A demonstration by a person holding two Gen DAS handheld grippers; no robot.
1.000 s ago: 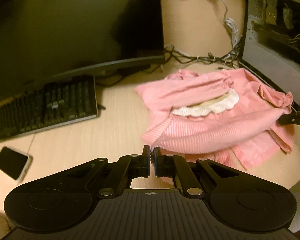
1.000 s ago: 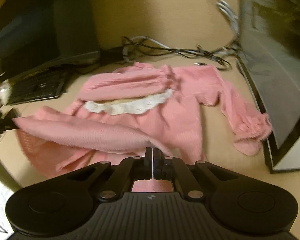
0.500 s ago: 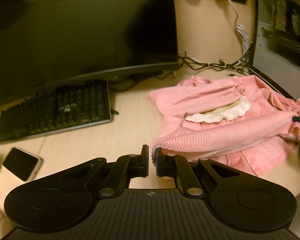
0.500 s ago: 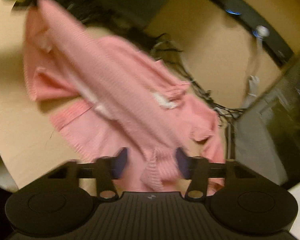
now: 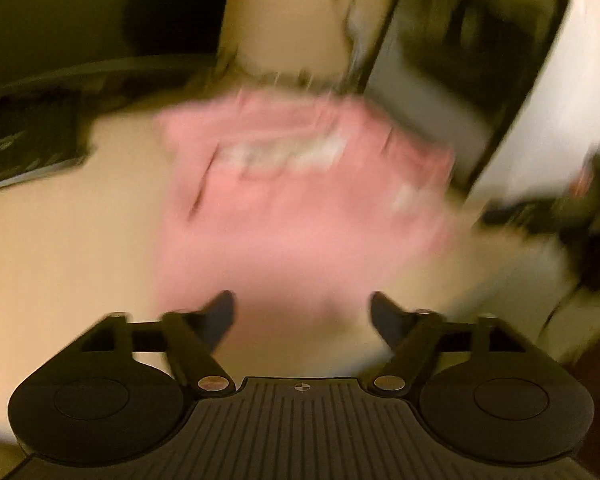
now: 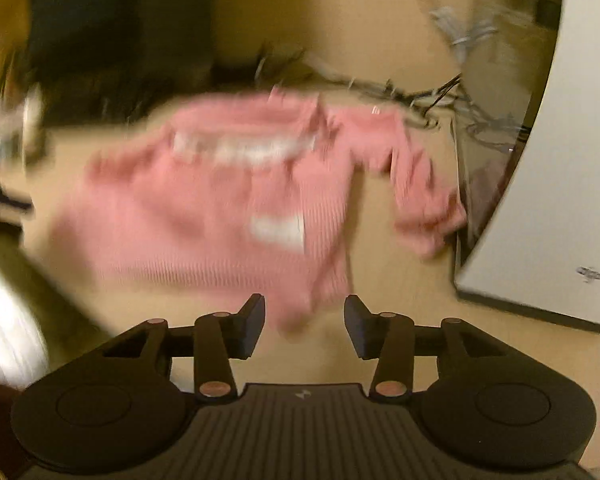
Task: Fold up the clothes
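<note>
A pink ribbed garment [image 5: 300, 208] with a white lace collar lies spread on the tan desk; it also shows in the right wrist view [image 6: 228, 216], with a white label on its body and one sleeve [image 6: 424, 200] stretched to the right. Both views are blurred by motion. My left gripper [image 5: 302, 316] is open and empty, just above the garment's near edge. My right gripper [image 6: 304, 322] is open and empty, with the garment's lower hem just ahead of the fingers.
A dark monitor [image 5: 80, 20] and keyboard [image 5: 24, 148] stand at the back left. A computer case [image 6: 540, 208] with a glass side stands on the right, close to the sleeve. Tangled cables [image 6: 420, 96] lie behind the garment. The desk's bare surface [image 5: 72, 240] lies to the left.
Both grippers have opened and let go of the garment's hem. The lifted fold has dropped and the garment lies flatter, label side up. Both cameras are moving fast.
</note>
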